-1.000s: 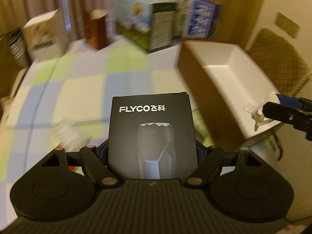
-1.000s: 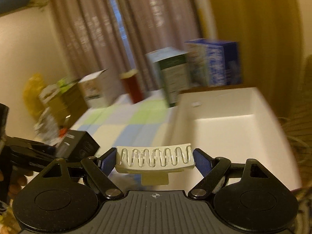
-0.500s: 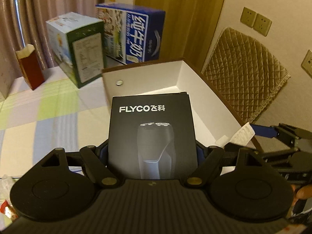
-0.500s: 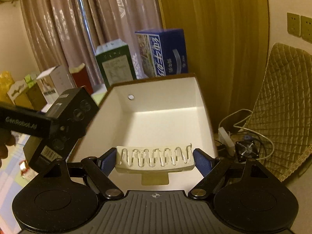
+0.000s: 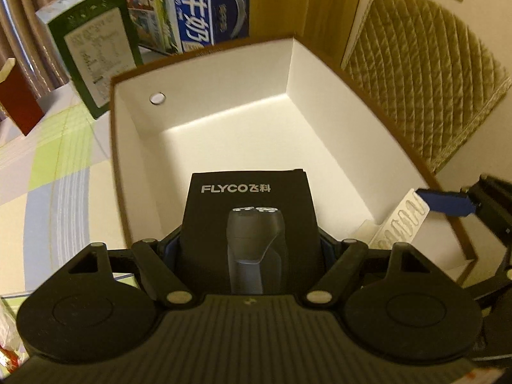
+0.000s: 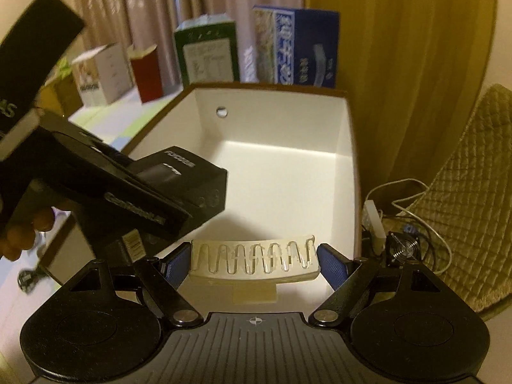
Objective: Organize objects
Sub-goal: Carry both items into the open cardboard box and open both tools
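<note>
Shaver box (image 5: 249, 224) and white rack (image 6: 254, 260) hanging over open carton (image 5: 204, 121), checked tablecloth (image 5: 57, 160), curtains behind.
Left gripper (image 5: 248, 246) clamping matte black box; right gripper (image 6: 254, 264) clamping ribbed rack.

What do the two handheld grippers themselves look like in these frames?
Both the left gripper and right gripper are matte black: ribbed base, two round discs, silver-pinned linkage arms, blue textured finger pads. White lettering runs along the left gripper's side.

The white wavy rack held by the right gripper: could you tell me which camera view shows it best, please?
The right wrist view: the white wavy rack sits centred between its blue pads, whole. The left wrist view shows it only edge-on at the right.
</note>
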Tool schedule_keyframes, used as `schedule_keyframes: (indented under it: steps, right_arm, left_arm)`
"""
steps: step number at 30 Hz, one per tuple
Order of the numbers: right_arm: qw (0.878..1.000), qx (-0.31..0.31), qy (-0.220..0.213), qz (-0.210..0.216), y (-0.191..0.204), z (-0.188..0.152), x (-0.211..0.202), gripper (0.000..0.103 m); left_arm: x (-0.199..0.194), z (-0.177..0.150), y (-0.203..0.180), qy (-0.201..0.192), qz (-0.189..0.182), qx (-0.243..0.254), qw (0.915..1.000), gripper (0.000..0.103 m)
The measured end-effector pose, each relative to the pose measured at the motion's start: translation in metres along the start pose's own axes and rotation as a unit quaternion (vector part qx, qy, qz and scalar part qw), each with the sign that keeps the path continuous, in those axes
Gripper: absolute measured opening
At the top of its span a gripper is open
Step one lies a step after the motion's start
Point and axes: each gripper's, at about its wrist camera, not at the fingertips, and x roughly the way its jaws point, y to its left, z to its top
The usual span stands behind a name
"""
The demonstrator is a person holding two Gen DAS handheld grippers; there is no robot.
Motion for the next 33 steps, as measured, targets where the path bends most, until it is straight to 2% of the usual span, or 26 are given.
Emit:
schedule_keyframes:
  steps: [5,7,12,16,24,33]
  right_arm:
    - [0.999,-0.028,0.021,0.013,-0.004,0.004,0.014,0.081]
    - [0.999,-0.036,0.032,0.019,-0.005,0.007,0.021,0.081]
    - [0.997,-0.058,0.043,0.018,-0.006,0.010,0.030,0.081]
    - [0.997,-0.068,0.037,0.019,-0.005,0.010,0.032,0.090]
    - [0.999,-0.038,0.023,0.026,-0.006,0.009,0.019,0.096]
    - [0.999,0.015,0.001,0.029,0.002,0.003,-0.014,0.101]
  left_arm:
    - [0.025,-0.001,-0.004,0.024,0.010,0.009,0.9996,0.077]
    - [0.028,0.000,-0.006,0.018,0.020,0.024,0.9993,0.076]
    - [0.025,0.006,-0.004,0.014,0.010,0.027,0.9995,0.078]
    - [0.022,0.007,-0.003,0.009,0.014,0.034,0.9993,0.082]
    - [0.005,0.003,0.007,-0.002,0.006,0.032,0.9995,0.085]
    - [-0.036,-0.009,0.021,-0.025,-0.014,0.020,0.9994,0.088]
